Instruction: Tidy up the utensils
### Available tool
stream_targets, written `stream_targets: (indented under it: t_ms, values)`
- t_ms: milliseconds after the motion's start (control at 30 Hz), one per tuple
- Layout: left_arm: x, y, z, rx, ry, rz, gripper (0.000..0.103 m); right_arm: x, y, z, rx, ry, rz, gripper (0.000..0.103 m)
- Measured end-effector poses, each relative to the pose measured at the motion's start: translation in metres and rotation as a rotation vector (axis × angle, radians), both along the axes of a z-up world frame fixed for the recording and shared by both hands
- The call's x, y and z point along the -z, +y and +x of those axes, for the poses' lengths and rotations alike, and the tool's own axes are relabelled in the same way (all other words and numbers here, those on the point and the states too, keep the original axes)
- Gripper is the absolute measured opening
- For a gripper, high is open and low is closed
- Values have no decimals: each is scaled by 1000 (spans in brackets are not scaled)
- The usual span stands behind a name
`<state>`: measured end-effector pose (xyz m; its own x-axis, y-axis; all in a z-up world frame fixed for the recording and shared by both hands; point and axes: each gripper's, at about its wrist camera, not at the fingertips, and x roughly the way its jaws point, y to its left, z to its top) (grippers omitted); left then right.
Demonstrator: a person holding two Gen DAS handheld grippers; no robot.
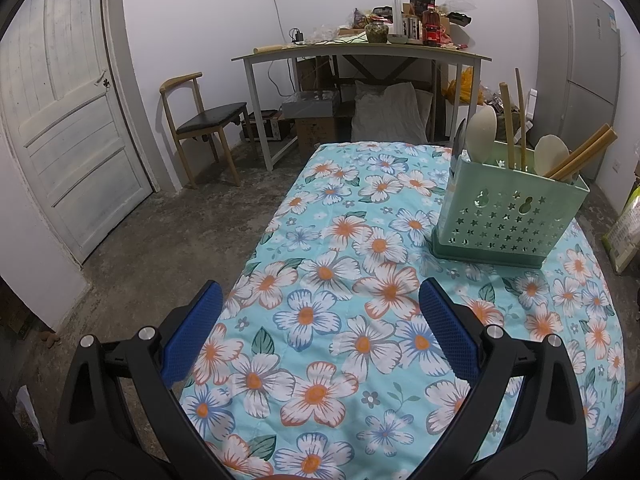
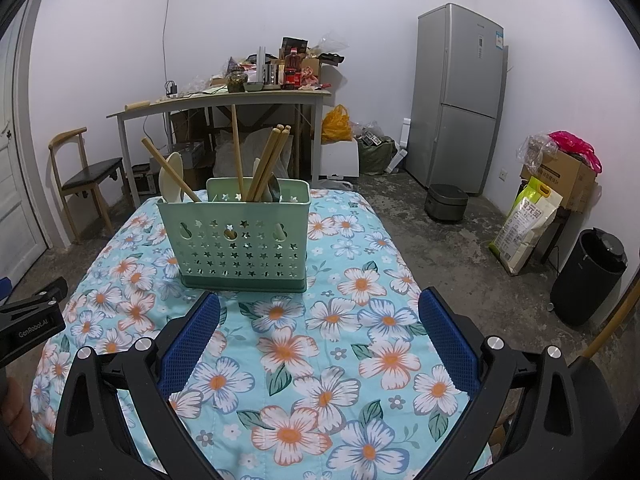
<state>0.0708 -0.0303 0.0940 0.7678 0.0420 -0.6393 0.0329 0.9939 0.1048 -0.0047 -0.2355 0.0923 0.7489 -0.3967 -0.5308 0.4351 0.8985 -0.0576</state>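
Note:
A pale green utensil holder point(image 1: 508, 216) with star cutouts stands on the floral tablecloth point(image 1: 320, 320), at the far right in the left wrist view and centre in the right wrist view point(image 2: 236, 236). It holds wooden chopsticks point(image 2: 266, 168), cream spoons point(image 2: 172, 178) and a dark utensil. My left gripper point(image 1: 320, 308) is open and empty, above the cloth, left of and nearer than the holder. My right gripper point(image 2: 320, 312) is open and empty, just in front of the holder. The left gripper's body point(image 2: 32, 316) shows at the left edge of the right wrist view.
Floral cloth point(image 2: 320, 360) covers the small table. Behind it stand a cluttered desk point(image 2: 224, 100), a chair point(image 1: 200, 120), a door point(image 1: 60, 120) and a fridge point(image 2: 460, 96). A rice cooker point(image 2: 446, 202), a rice bag point(image 2: 524, 228) and a black bin point(image 2: 588, 276) are on the floor at right.

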Motion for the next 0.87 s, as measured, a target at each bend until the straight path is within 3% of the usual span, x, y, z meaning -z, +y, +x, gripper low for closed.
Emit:
stream_targets:
  t_ms: [867]
  values:
    - [1, -3, -2, 20, 5, -6, 95, 0, 0, 0, 1, -1, 1, 97]
